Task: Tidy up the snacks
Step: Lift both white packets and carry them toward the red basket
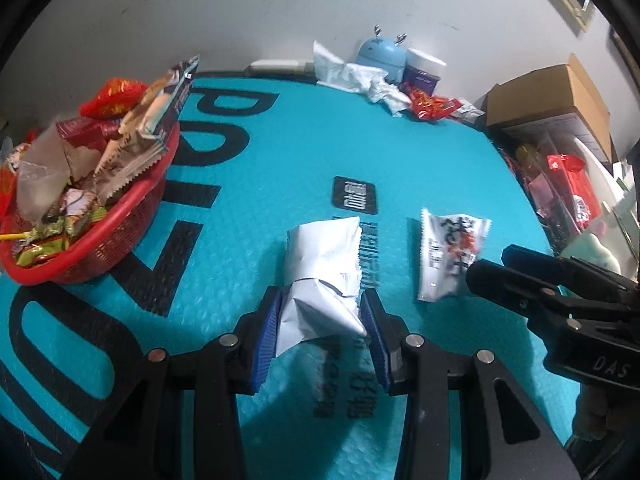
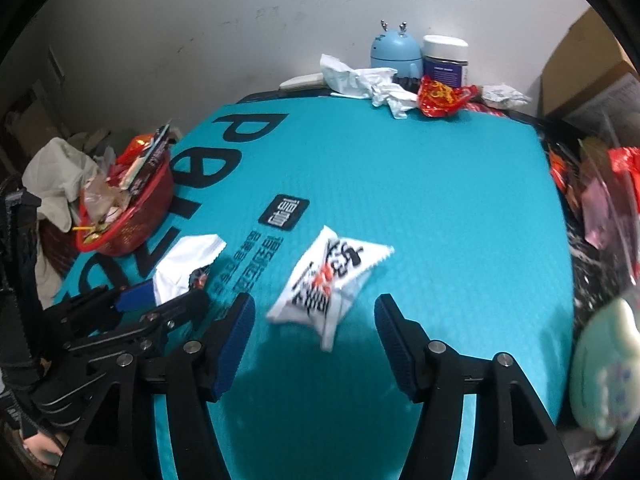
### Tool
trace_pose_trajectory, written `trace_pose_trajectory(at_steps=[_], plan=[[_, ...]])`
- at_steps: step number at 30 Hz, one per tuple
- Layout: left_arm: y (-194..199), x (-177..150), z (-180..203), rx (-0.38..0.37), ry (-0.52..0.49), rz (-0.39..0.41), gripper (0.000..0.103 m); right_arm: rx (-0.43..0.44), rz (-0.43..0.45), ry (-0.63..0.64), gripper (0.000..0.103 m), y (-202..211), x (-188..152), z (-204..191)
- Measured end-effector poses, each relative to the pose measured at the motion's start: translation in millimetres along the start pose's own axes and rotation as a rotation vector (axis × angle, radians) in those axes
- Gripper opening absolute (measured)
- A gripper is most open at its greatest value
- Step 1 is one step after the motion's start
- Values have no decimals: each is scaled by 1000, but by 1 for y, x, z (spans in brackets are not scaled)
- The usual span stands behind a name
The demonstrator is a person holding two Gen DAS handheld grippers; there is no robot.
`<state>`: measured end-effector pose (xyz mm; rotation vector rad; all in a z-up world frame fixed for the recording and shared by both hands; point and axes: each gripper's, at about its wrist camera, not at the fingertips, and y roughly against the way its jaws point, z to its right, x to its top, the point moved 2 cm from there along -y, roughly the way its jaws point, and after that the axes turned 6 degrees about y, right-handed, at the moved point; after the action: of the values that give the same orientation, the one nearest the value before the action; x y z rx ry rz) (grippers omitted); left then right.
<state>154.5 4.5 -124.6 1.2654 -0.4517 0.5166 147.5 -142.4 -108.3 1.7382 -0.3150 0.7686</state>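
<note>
Red basket point(image 1: 120, 236) — heaped with snacks. Left gripper point(image 1: 320, 320): jaws clamped on white packet point(image 1: 320, 264). Right gripper point(image 2: 316, 344): jaws wide, empty — printed packet point(image 2: 328, 276) loose on surface point(image 2: 440, 200).

We see the left gripper point(image 1: 322, 312) near the bottom, its 2 blue pads pressed on the near end of a white snack packet point(image 1: 322, 268), which is crumpled between them. The packet extends away over the teal mat point(image 1: 280, 152) covering the bench. To the right lies a second white packet with black and red print point(image 1: 450, 254), flat on the mat. The black tip of the right gripper point(image 1: 486, 274) enters from the right edge, just beside that packet's near right corner. At far left stands a red basket point(image 1: 116, 236) heaped with wrapped snacks. At the far edge sit a light blue round gadget point(image 1: 380, 54), a white-lidded jar point(image 1: 424, 70), crumpled white paper point(image 1: 360, 76) and red wrappers point(image 1: 430, 106). A cardboard box point(image 1: 548, 96) stands at far right.
</note>
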Motion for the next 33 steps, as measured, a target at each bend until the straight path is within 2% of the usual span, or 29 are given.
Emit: trace_pose_trajectory(at_steps=[2,6,10,14,25,26,27,28,30,33], plan=[[-9,2,-6,4,13,-29,42,-5,-3,4,70,-9,4,0],[-13,5,-7,8,-13,-20,43,-34,-19,10,70,-24,6,1],[-17,8,-4,17,-41,-12,49,-47,-21,6,72,-32,2,3],[-19,12,-7,16,-10,1,51,-80,-2,38,81,-35,-2,0],[-30,22,-3,71,-81,6,56,-117,19,63,81,-38,-6,-2],[-30,22,-3,75,-84,11,56,-125,19,64,77,-38,-6,-3],[-31,21,-3,80,-88,16,56,-140,20,61,67,-38,-6,-2],[-31,21,-2,87,-97,20,56,-155,23,54,62,-37,-6,0],[-28,20,-2,85,-95,28,37,-167,30,31,45,-34,-6,5],[-27,19,-2,81,-100,13,36,-167,28,41,40,-32,-7,7]])
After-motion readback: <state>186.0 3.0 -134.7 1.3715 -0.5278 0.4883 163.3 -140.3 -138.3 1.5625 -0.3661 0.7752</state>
